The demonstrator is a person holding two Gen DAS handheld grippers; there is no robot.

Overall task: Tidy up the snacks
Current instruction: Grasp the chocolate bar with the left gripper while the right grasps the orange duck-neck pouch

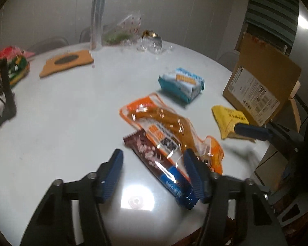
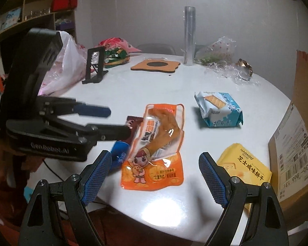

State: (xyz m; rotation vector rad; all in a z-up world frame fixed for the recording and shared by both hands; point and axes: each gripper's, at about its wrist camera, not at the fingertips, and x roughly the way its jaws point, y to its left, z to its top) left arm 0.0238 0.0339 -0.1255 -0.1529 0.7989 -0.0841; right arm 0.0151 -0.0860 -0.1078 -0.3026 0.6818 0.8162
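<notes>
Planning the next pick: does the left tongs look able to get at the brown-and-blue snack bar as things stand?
Probably yes: the left tongs are open astride the snack bar, though the orange packet overlaps one edge.

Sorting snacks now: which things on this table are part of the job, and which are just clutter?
Job:
orange chicken pack
brown-and-blue bar, lying partly under it
blue cracker pack
yellow cracker pack
cardboard box, probably the bin
left tool and right tool, both open

Clutter:
phone stand
cork coaster
clear tube
crumpled cellophane
</notes>
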